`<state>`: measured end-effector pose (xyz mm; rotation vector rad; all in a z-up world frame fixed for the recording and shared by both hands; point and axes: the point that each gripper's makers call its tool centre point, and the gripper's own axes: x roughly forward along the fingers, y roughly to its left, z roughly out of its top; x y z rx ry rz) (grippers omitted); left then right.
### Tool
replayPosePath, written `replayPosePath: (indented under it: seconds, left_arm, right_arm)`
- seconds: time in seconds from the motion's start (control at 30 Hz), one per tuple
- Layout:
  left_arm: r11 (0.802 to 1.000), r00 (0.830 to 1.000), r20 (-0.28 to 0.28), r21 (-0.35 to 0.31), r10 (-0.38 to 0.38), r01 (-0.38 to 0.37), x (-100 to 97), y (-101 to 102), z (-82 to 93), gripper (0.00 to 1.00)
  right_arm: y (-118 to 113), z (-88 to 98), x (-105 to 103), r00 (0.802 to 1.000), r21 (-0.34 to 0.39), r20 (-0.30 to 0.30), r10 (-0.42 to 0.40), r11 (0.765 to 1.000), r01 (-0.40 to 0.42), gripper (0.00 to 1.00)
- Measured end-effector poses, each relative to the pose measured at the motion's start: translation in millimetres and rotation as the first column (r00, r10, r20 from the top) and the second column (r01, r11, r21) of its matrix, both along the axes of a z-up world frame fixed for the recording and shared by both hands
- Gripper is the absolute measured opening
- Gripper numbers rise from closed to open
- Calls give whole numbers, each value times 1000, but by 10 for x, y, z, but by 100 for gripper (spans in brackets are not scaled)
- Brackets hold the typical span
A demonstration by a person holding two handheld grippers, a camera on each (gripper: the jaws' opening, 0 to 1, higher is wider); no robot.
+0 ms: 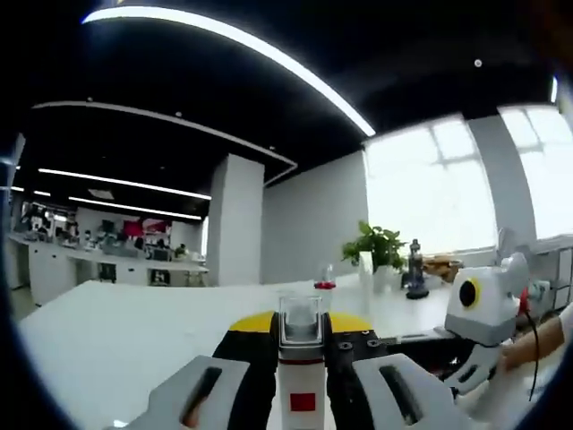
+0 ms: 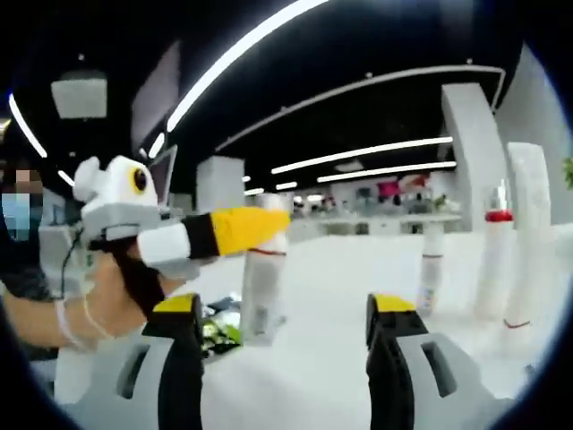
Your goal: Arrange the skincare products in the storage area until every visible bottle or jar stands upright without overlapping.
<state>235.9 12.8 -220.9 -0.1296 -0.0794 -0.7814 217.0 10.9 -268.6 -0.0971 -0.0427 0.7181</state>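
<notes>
Up close, left gripper (image 1: pixel 302 381) clamps a clear-capped bottle (image 1: pixel 301 358); right gripper (image 2: pixel 283 358) gapes.

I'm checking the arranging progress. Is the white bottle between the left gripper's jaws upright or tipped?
Upright. In the left gripper view the white bottle stands vertical between the left gripper's jaws, clear cap on top; the right gripper view also shows it standing on the white table.

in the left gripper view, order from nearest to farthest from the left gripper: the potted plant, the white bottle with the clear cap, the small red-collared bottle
1. White bottle with the clear cap, held upright between the left gripper's jaws.
2. Small red-collared bottle, just behind it on the white table, slightly right.
3. Potted plant, far right by the window.
</notes>
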Motion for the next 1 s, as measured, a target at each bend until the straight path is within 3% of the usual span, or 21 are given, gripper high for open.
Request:
replayPosePath:
  seconds: [0.17,0.23,0.33,0.4,0.67,0.83,0.9,1.0]
  left_arm:
    - [997,997,1,12,-72,72,-113,-126,-26,18]
    - [994,994,-23,7,-109,109,-162,-199,-66,19]
    - [994,995,-17,45,-103,104,-167,-229,-112,19]
    - [993,995,-14,59,-104,104,-185,-262,-138,19]
    - [989,989,-47,21,-143,144,-235,-211,-123,19]
    - [989,988,-51,24,-144,145,-233,-222,-162,19]
    - [988,990,-34,63,-139,141,-307,-241,-202,19]
    - [988,990,-27,65,-137,138,-307,-234,-228,19]
  right_arm:
    - [204,-36,-82,999,31,-34,35,999,-34,62]
    - [185,-44,-109,1000,2,-7,26,1000,-25,59]
    - [127,-53,-61,1000,-15,7,-2,1000,2,50]
    - [72,-44,-40,1000,-5,-15,-10,1000,10,46]
    - [21,19,-64,999,34,8,-33,999,32,30]
    - [11,4,-67,999,36,-5,-37,999,37,23]
    - [-49,-61,-46,996,-26,12,-84,996,84,22]
    - [-47,-74,-81,997,0,-11,-72,997,72,21]
